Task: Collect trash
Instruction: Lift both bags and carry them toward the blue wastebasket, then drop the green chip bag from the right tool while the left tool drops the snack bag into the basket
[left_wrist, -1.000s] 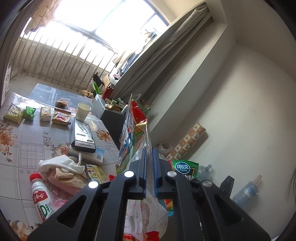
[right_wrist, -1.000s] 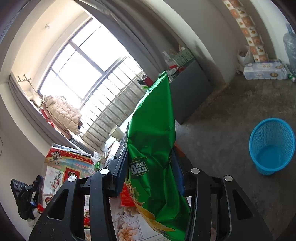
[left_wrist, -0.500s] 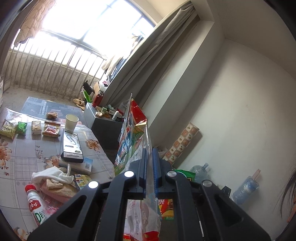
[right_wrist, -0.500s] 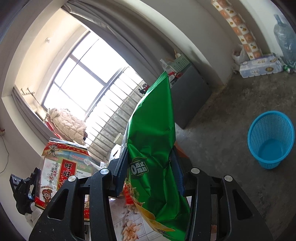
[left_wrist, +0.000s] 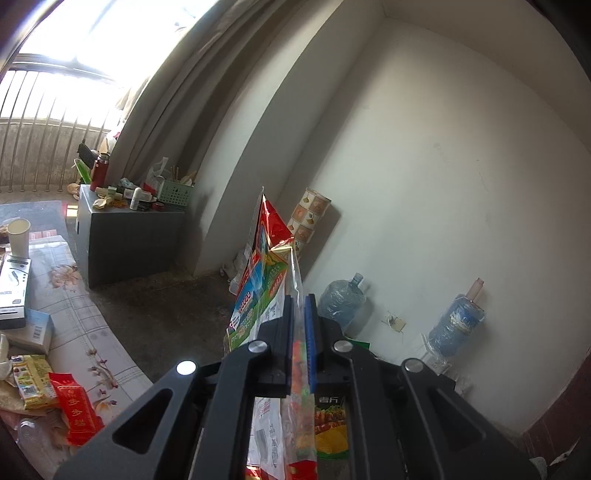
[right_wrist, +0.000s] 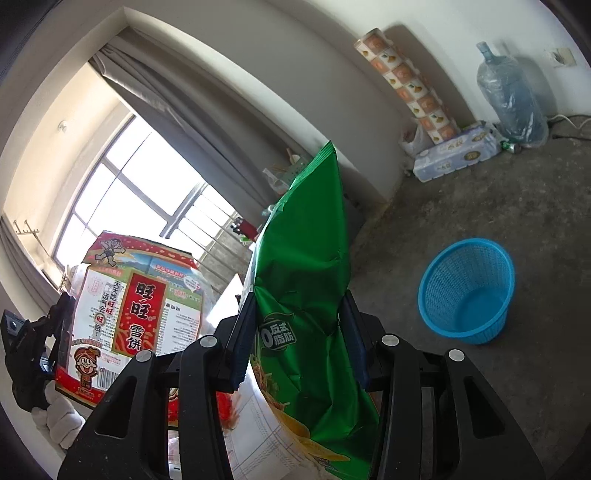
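The right hand-held gripper (right_wrist: 297, 332) is closed on a green snack bag (right_wrist: 306, 266), and the left hand-held gripper (left_wrist: 298, 325) pinches the red rice-cracker bag (left_wrist: 264, 269) flat. Better to carry both over the blue basket (right_wrist: 466, 291) on the floor, then open low above its rim.

Red-and-white snack bag (left_wrist: 266, 273), flattened, upright, pinched edge-on between left fingers (left_wrist: 285, 332); printed face (right_wrist: 136, 310) visible from right wrist view, far left. Green chip bag (right_wrist: 306, 280), creased, upright, sealed top edge uppermost, clamped between right fingers (right_wrist: 242, 332). Blue mesh wastebasket (right_wrist: 467, 291), upright on floor, right of green bag, well apart.
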